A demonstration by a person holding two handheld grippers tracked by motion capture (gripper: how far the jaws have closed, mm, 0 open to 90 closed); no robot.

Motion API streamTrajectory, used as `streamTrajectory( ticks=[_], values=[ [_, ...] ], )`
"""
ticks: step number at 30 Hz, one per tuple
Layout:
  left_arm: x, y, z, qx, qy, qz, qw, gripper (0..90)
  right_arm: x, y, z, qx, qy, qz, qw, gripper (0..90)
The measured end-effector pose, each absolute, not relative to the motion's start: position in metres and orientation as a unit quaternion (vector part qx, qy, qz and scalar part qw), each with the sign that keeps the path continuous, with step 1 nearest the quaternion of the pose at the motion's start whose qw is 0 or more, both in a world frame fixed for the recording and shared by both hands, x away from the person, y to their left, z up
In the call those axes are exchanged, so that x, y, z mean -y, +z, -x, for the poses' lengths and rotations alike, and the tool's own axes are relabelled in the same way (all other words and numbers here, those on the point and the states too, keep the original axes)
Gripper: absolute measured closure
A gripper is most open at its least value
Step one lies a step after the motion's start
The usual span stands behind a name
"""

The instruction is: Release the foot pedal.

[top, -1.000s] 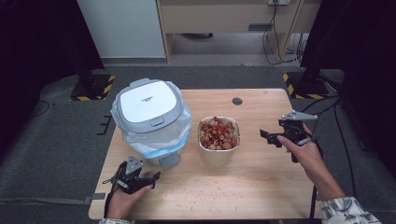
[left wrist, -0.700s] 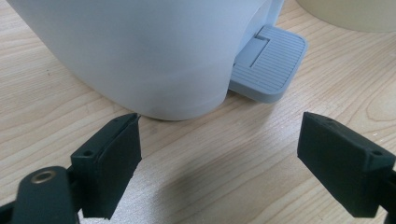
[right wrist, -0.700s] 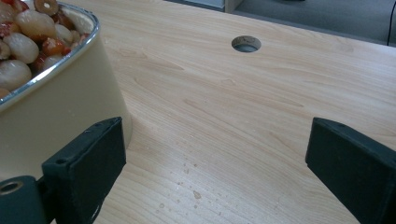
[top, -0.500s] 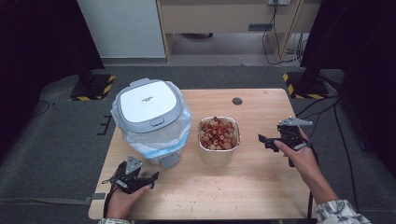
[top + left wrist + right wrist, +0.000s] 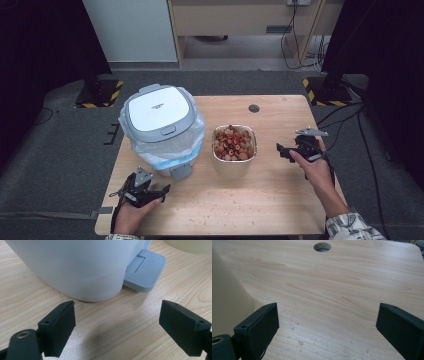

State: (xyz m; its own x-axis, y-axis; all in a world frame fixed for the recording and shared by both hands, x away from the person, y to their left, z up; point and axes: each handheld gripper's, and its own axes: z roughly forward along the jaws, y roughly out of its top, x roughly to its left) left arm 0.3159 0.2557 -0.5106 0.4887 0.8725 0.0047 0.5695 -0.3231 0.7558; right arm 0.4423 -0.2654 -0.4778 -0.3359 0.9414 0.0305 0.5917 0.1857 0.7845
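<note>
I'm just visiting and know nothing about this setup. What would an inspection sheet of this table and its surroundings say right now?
Surface: wooden table, small crumbs scattered, round cable hole near the far edge.
Job's things: white pedal bin, lid shut, plastic liner bag; square container of reddish food pieces beside it.
Clutter: nothing seen.
Grippers: left tool open, empty, facing the bin's pedal; right tool open, empty, right of the container.
Cables: several on the floor at right.
Surroundings: grey floor, cabinet behind, hazard-striped stand bases.

The bin [image 5: 75,267] and pale bowl [image 5: 192,243] are cut off by the left gripper view's top edge.
</note>
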Motion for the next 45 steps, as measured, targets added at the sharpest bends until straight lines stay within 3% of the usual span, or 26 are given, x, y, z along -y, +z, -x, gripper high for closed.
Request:
streamTrajectory(
  ticks=[43, 45],
  values=[
    [-0.254, -0.514, -0.317, -0.463, 0.207, -0.790, 0.344, 12.1, 0.251, -0.532, -0.465, -0.717, 0.304, -0.590, 0.212, 4.4],
    [-0.254, -0.514, -0.317, -0.464, 0.208, -0.790, 0.344, 12.0, 0.248, -0.536, -0.463, -0.720, 0.294, -0.587, 0.226, 4.3]
  ],
)
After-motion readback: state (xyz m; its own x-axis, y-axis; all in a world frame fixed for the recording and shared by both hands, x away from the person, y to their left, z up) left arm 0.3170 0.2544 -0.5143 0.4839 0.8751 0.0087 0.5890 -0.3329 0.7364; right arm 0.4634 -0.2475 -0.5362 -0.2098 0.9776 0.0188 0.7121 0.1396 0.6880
